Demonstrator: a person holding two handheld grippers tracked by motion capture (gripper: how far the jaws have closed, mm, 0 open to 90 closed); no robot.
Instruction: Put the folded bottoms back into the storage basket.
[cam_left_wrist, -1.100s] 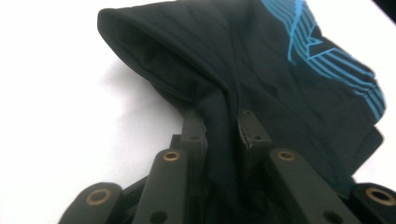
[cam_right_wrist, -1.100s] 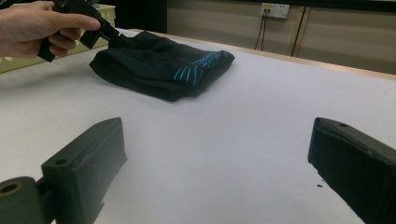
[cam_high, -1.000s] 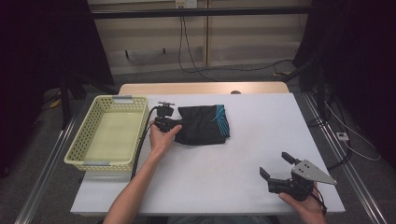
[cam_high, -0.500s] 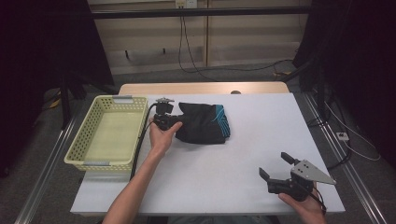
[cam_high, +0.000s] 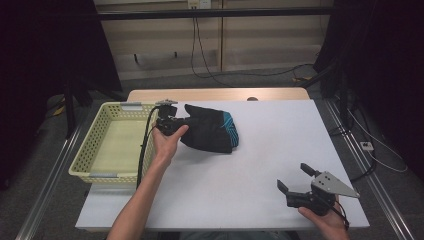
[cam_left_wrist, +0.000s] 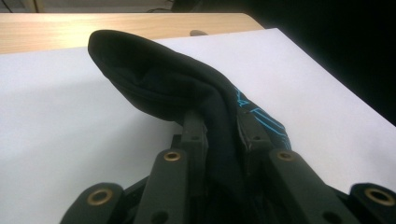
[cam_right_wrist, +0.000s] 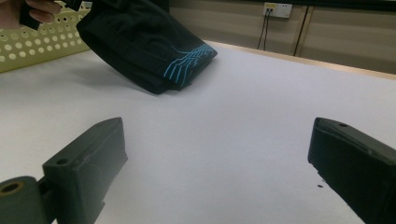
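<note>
A folded black garment with blue line print (cam_high: 210, 131) lies on the white table (cam_high: 280, 140), its left end lifted. My left gripper (cam_high: 176, 122) is shut on that left end, beside the basket. In the left gripper view the black cloth (cam_left_wrist: 168, 79) passes between the jaws and bulges up ahead of them. In the right gripper view the garment (cam_right_wrist: 144, 42) hangs tilted at the far left, with the hand holding it. My right gripper (cam_high: 296, 179) rests near the table's front right corner, open, with nothing between its fingers (cam_right_wrist: 88, 158).
A pale yellow perforated basket (cam_high: 87, 150) stands at the table's left side, with nothing visible inside. A wooden strip (cam_high: 220, 95) runs along the table's far edge. Cables hang on the wall behind. White tabletop stretches between the garment and my right gripper.
My left gripper has drawn the garment's left end a little to the left, toward the basket, and lifted it. The right gripper has stayed in place.
</note>
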